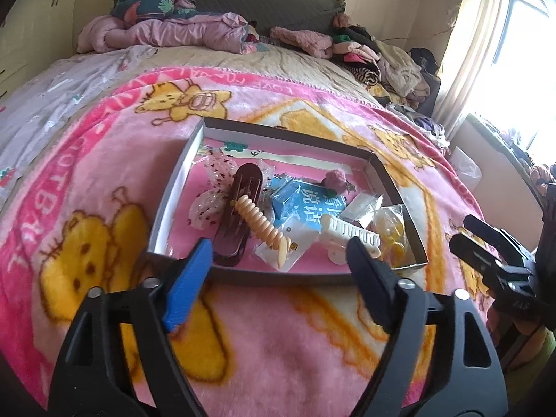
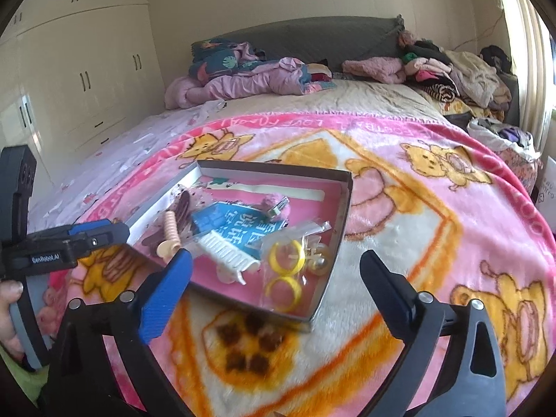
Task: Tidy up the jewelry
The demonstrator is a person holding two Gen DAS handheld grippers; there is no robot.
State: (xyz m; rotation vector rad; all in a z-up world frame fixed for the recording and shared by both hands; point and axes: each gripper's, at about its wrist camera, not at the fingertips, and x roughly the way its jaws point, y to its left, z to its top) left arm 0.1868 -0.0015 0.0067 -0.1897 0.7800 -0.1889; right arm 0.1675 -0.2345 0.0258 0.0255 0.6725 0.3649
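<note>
Both spread-open, empty grippers, left gripper (image 1: 279,255) and right gripper (image 2: 276,267), hover just before the shallow box (image 1: 392,180) of jumbled jewelry, where the coiled hair tie (image 1: 266,224) overlapping the brown barrette (image 1: 236,215) risks dragging neighbours out.

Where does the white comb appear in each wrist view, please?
Left wrist: the white comb lies near the tray's front edge, right of centre.
Right wrist: the comb lies at the tray's near side, left of the yellow rings.
Shared landmark: the blue packet just behind it.
</note>
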